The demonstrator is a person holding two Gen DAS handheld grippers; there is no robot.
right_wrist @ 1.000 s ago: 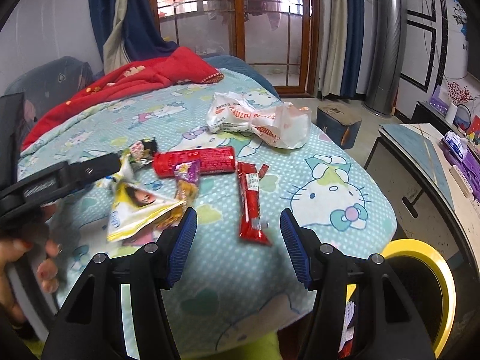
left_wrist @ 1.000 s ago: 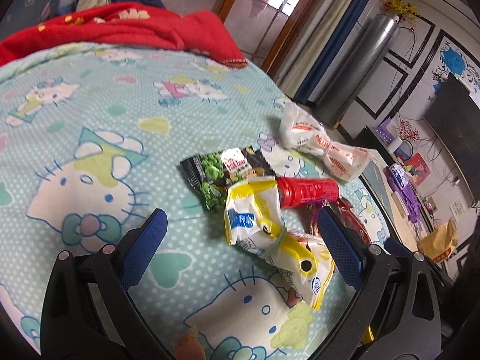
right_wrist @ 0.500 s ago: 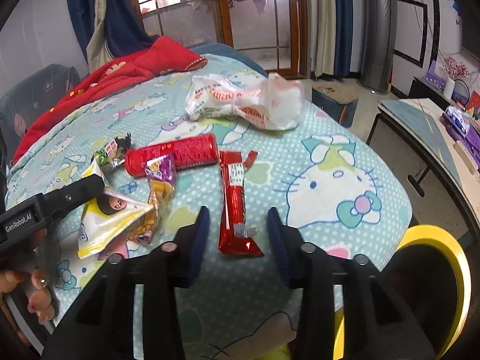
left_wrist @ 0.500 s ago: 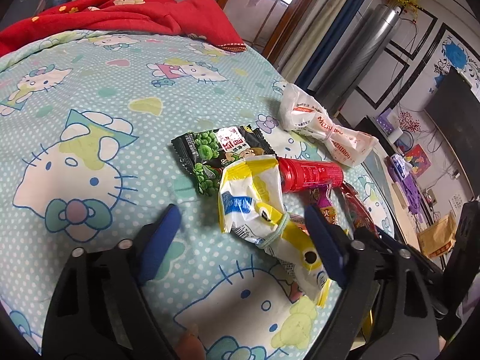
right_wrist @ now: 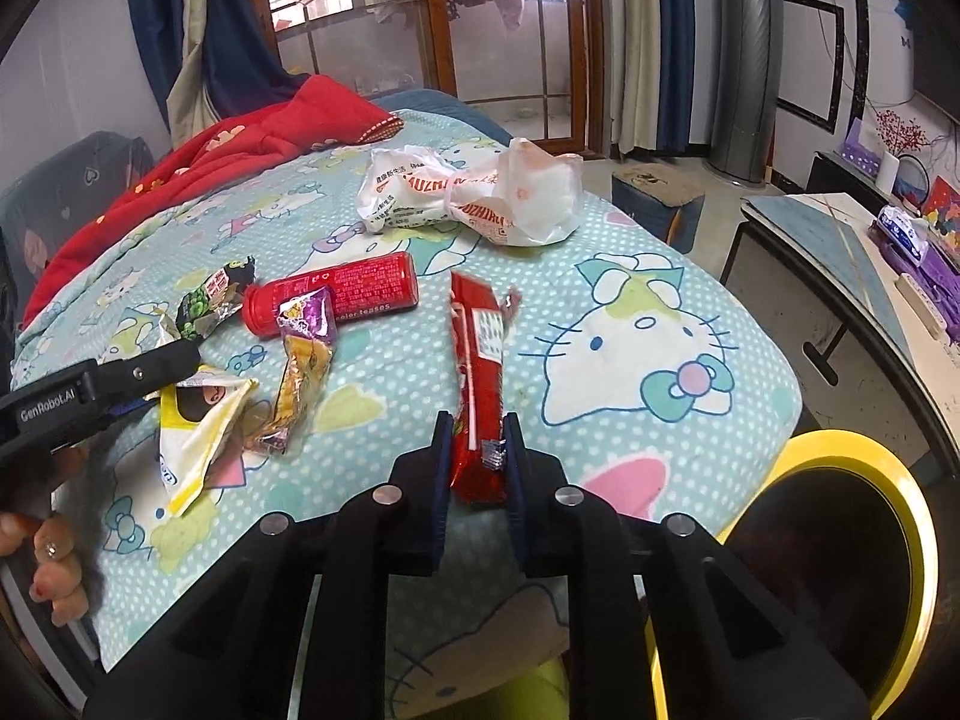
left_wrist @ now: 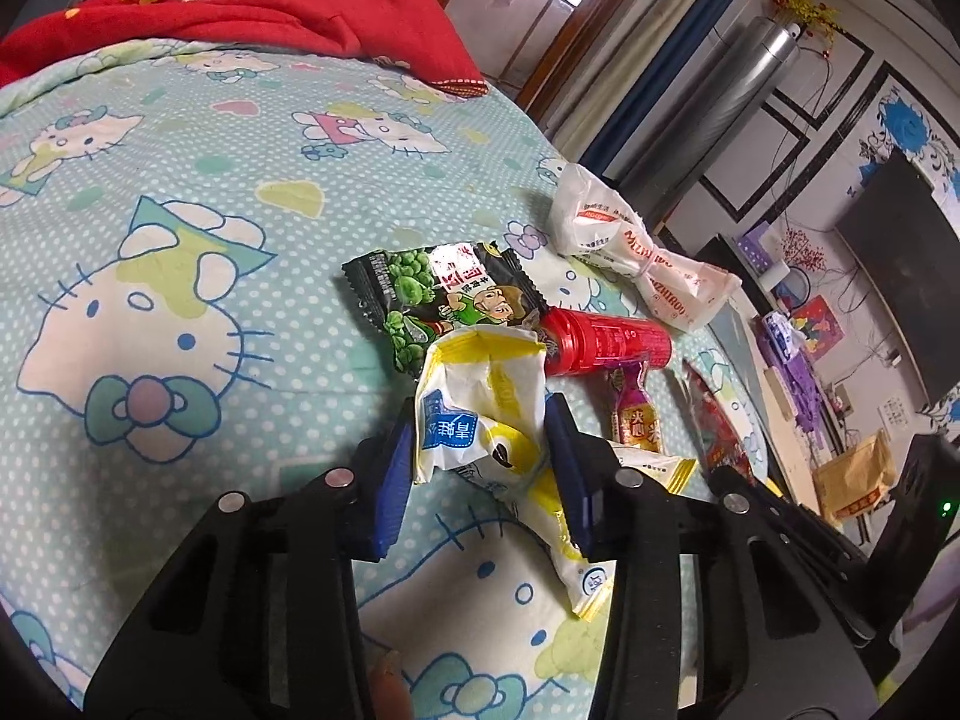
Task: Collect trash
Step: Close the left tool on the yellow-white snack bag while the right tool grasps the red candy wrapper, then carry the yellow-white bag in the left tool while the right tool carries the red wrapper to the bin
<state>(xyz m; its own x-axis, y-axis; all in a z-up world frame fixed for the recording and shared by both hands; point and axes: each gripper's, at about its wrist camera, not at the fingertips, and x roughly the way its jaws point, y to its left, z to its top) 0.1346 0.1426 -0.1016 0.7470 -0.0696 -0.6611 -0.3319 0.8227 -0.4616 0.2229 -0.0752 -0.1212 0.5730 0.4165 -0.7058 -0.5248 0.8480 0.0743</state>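
Trash lies on a Hello Kitty bedspread (left_wrist: 180, 192). My left gripper (left_wrist: 480, 450) is shut on a yellow-and-white wrapper (left_wrist: 480, 414), which also shows in the right wrist view (right_wrist: 198, 426). My right gripper (right_wrist: 477, 450) is shut on the near end of a long red wrapper (right_wrist: 480, 354) that still lies on the bed. Beside them lie a red bottle (right_wrist: 336, 294), a purple-and-orange candy wrapper (right_wrist: 303, 354), a green-and-black snack bag (left_wrist: 438, 294) and a crumpled white plastic bag (right_wrist: 474, 192).
A black bin with a yellow rim (right_wrist: 834, 546) stands on the floor off the bed's right front edge. A red blanket (right_wrist: 210, 156) lies at the bed's far side. A low table (right_wrist: 852, 264) stands to the right.
Both grippers moved forward and closed: the left one onto the yellow-and-white wrapper, the right one onto the end of the red wrapper.
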